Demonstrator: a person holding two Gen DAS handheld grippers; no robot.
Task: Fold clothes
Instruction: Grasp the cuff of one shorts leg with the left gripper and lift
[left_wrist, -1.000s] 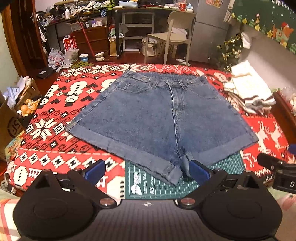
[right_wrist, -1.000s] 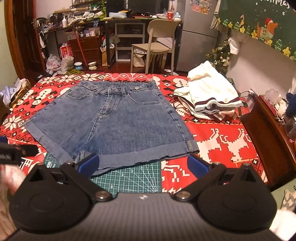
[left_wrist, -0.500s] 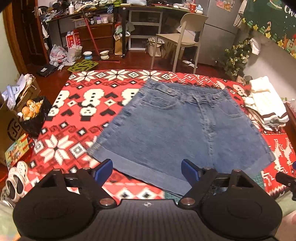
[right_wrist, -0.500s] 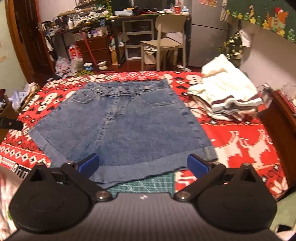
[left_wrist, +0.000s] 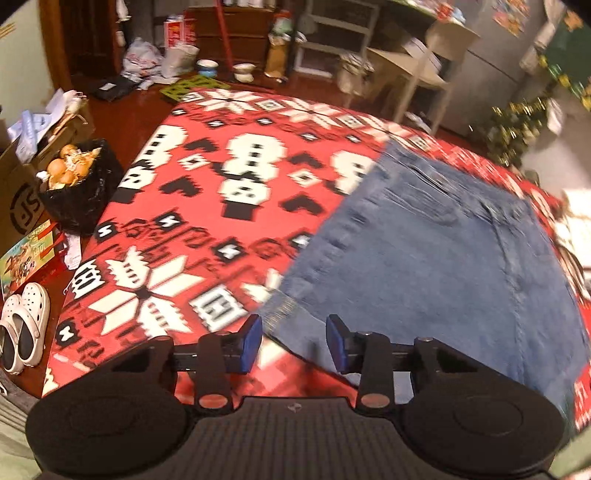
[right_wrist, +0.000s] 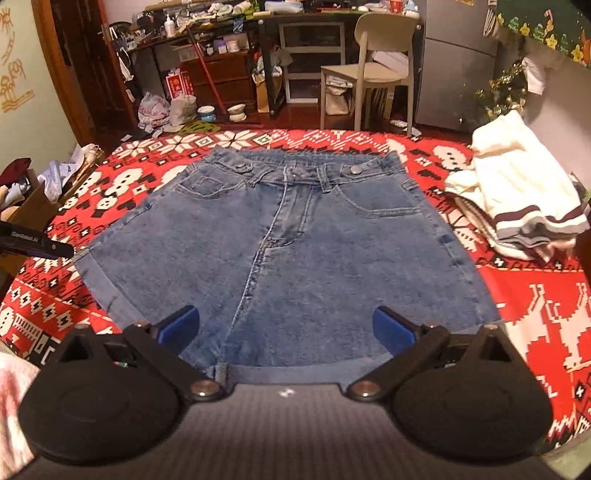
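Left gripper (left_wrist: 293, 339) jaws closing around the near-left cuffed hem corner of the blue denim shorts (right_wrist: 280, 251), pads not yet pressing cloth. Shorts lie flat, waistband far, on the red patterned bed cover (right_wrist: 535, 314). Right gripper (right_wrist: 286, 328) wide open, empty, over the near hem. Step: first grasp; next, pinch, lift, fold across.

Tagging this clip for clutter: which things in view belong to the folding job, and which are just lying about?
Job:
denim shorts, spread flat
left gripper, jaws closing around the shorts' cuff corner
right gripper, jaws open
patterned red blanket underneath

Lying about:
white striped garment, off to the right
chair
white clogs
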